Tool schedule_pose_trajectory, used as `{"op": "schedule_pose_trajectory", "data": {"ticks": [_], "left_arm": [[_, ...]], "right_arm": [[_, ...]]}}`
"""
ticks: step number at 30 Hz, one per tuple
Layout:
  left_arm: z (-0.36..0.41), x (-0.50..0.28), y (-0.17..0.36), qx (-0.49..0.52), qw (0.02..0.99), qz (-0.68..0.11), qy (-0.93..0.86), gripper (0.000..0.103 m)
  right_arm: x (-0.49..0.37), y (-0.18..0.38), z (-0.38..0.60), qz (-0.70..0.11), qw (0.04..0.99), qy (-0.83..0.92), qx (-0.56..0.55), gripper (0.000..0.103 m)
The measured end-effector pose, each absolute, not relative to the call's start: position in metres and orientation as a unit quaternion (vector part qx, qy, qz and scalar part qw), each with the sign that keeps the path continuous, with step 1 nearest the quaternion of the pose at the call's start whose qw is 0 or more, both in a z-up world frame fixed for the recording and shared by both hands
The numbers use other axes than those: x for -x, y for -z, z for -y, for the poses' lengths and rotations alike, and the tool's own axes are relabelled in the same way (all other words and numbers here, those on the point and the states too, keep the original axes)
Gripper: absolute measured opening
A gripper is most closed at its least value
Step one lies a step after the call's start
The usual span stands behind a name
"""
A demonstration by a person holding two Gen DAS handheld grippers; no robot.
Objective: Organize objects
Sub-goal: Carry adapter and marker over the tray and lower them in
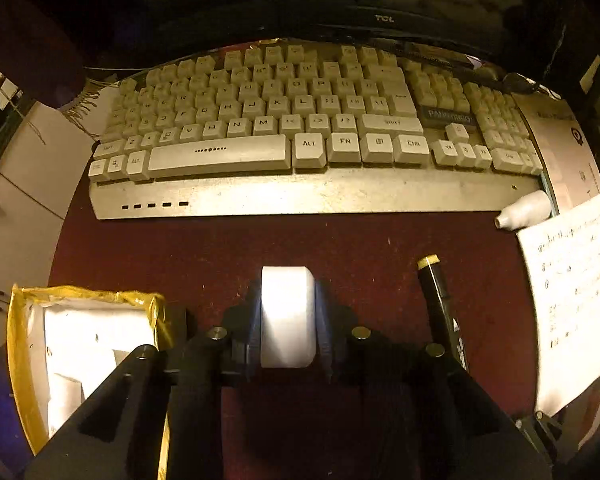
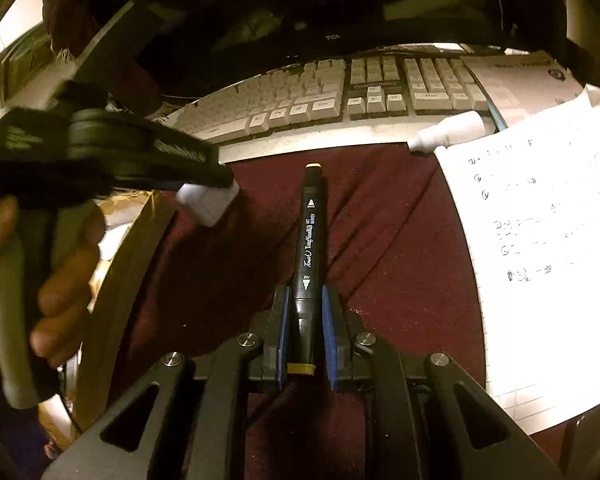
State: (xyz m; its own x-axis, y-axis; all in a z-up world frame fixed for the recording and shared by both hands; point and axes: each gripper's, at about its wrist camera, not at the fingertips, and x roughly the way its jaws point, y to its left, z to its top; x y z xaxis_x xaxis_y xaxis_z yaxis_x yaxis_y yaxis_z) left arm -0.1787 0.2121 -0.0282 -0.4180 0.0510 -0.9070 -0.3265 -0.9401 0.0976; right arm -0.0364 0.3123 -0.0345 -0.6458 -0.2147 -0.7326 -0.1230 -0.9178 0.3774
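My left gripper (image 1: pixel 287 316) clamps a white block (image 1: pixel 287 312) above the maroon cloth (image 1: pixel 220 248), beside the yellow-taped box (image 1: pixel 20 320). My right gripper (image 2: pixel 305 334) straddles the black marker (image 2: pixel 309 248), fingers (image 2: pixel 329 336) apparently not pressing; bare cloth ahead reaches the keyboard (image 1: pixel 300 196).

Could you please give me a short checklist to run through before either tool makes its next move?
1. Left tool grips the white rounded block: ok, fingers against both sides.
2. Right tool closed on the black marker with yellow end caps: cannot tell; fingers flank it, narrow gaps show.
3. Marker lifted off the dark red cloth: cannot tell.
4. Yellow-taped cardboard box open to receive items: ok, white pieces already inside.
5. Tools apart from each other: ok, left one sits left of the marker.
6. White squeeze bottle and handwritten paper sheet out of the way: ok.
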Motion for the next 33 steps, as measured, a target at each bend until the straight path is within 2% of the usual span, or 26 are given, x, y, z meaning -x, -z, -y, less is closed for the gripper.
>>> {"op": "schedule_pose_trajectory", "data": {"ticks": [5,9,14,18,22,27,33], "left_arm": [[-0.184,0.142,0.002,0.518,0.131,-0.062,-0.843,0.022],[-0.135,0.083,-0.033,0.486,0.142,0.008,-0.862,0.022],[-0.058,0.033,-0.052,0.455,0.100,0.085,-0.881,0.022],[0.001,0.014,-0.046,0.440,0.040,0.117,-0.890,0.022],[0.040,0.015,-0.029,0.461,0.022,0.154,-0.874,0.022],[0.052,0.019,-0.019,0.462,0.024,0.172,-0.870,0.022],[0.061,0.034,-0.001,0.475,0.015,0.183,-0.861,0.022]], "right_arm": [[0.036,0.038,-0.312,0.204,0.036,0.882,-0.423,0.014],[0.035,0.041,-0.310,0.199,0.038,0.882,-0.425,0.014],[0.031,0.038,-0.312,0.211,0.054,0.884,-0.413,0.014],[0.024,0.027,-0.297,0.226,0.082,0.885,-0.399,0.014],[0.020,0.010,-0.257,0.216,0.121,0.891,-0.381,0.014],[0.028,-0.012,-0.193,0.175,0.182,0.890,-0.379,0.014],[0.043,-0.006,-0.145,0.131,0.195,0.887,-0.398,0.013]]}}
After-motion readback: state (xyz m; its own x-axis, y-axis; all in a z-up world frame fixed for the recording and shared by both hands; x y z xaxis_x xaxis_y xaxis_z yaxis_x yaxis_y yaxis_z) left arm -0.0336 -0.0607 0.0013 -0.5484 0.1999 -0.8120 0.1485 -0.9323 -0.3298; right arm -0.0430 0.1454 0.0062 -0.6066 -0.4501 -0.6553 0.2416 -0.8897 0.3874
